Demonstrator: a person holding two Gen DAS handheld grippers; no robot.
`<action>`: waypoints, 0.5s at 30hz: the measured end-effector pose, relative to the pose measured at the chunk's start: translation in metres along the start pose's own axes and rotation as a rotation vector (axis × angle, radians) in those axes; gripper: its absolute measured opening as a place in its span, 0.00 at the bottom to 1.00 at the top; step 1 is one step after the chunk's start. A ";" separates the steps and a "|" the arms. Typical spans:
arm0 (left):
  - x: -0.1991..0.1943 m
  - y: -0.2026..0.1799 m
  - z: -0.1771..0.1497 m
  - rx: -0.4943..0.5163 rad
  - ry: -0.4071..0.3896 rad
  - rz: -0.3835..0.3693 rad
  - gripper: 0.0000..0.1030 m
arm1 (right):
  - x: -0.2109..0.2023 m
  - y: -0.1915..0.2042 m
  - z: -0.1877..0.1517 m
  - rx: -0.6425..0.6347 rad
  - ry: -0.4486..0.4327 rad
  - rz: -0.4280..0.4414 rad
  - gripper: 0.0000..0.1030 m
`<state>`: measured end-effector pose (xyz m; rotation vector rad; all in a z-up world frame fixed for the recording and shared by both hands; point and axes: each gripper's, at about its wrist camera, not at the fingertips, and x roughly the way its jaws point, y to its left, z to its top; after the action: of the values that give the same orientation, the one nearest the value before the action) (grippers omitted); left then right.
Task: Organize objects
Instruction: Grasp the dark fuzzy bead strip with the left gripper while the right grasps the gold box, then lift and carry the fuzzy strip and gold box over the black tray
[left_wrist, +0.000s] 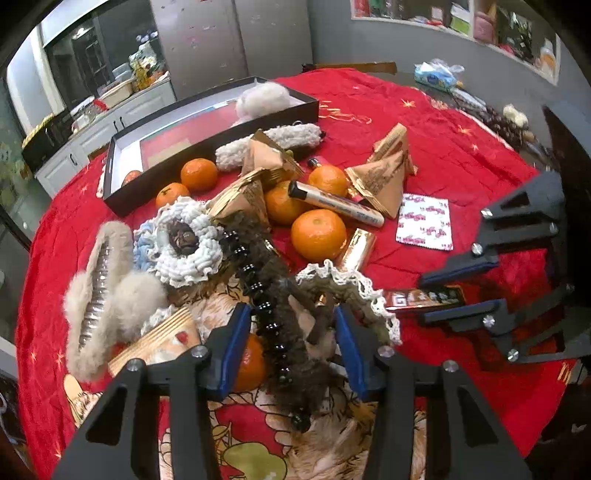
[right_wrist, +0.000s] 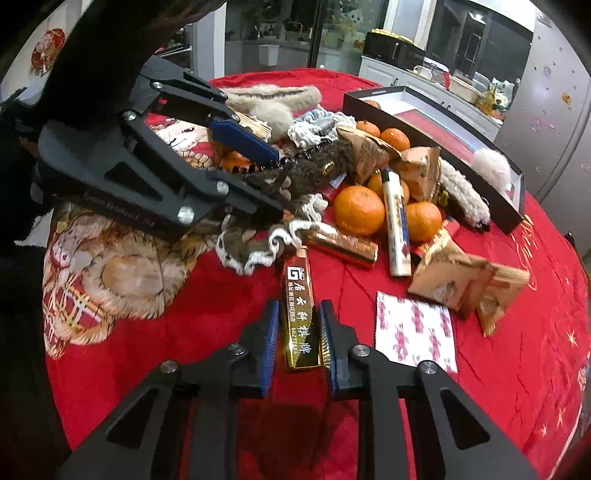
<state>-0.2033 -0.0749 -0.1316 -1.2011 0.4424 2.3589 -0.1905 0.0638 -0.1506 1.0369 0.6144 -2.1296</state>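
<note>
- Left hand-held gripper (left_wrist: 291, 332): fills the lower centre of the left wrist view, black arms reaching up the frame, blue-padded fingers (left_wrist: 232, 343) parted with a clear gap between them.
- From the right wrist view the same left hand-held gripper (right_wrist: 271, 177) enters from the upper left and angles down toward the middle of the frame, jaws apart, one blue pad (right_wrist: 243, 142) facing up.
- Right hand-held gripper (right_wrist: 297, 336): rises from the bottom centre of its own view, fingers set a narrow gap apart.
- In the left wrist view the right hand-held gripper (left_wrist: 439, 295) comes in from the right edge, pointing left, its two blue fingers (left_wrist: 461, 266) roughly level and parted.
</note>
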 end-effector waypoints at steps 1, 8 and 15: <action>-0.001 0.002 0.000 -0.011 -0.002 -0.007 0.42 | -0.002 0.001 -0.002 0.002 0.002 -0.005 0.19; -0.008 0.000 -0.002 -0.027 -0.005 -0.026 0.40 | -0.014 0.008 -0.015 0.011 0.017 -0.039 0.19; -0.017 0.001 -0.006 -0.050 -0.014 -0.026 0.39 | -0.031 0.010 -0.030 0.036 0.019 -0.061 0.19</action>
<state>-0.1911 -0.0832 -0.1208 -1.2040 0.3629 2.3676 -0.1541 0.0886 -0.1441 1.0719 0.6270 -2.1932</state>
